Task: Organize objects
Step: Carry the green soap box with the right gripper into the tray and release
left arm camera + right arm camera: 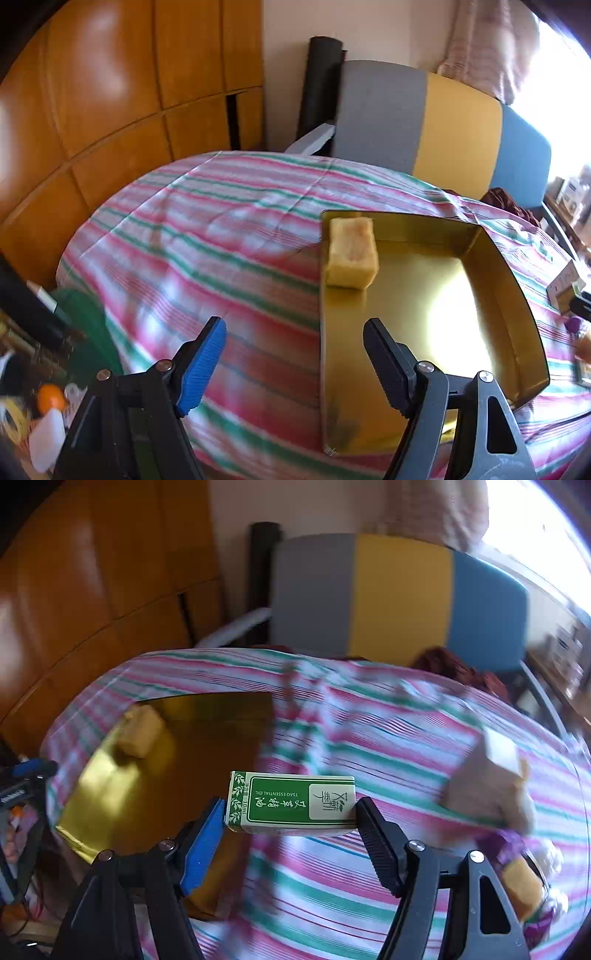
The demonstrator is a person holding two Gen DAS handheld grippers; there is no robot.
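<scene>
**Right claw gripping the green box, left claw gaping over the gold tray**

Nearest the right wrist camera, the right claw (290, 814) is clamping a green-and-white carton (291, 800) (printed "TSAO ESSENTIAL OIL") end to end, its blue pad (201, 843) pressing on one short end and its black pad on the other. The carton is hanging lengthwise above the striped cloth (369, 746) covering the bench, just beside the gold tray (207, 753) on the left. To the right, blurred, a pale brown box (487, 775) is sitting on the cloth, and nearer the edge something purple and yellow is lying, too smeared to name.

In the left wrist view, the left claw (295, 343) is standing wide open and holding nothing; its blue pad is hovering over the cloth and its black pad over the near part of the tray (517, 295). Beyond it, a yellow sponge-like block (351, 254) is resting in the tray's far left corner, touching the left wall. Glare is washing out the tray floor on the right.

Farther back, a chair back (424, 125) in grey, yellow and blue bands is standing behind the bench, with orange wooden cabinet panels (110, 92) rising to the left.
</scene>
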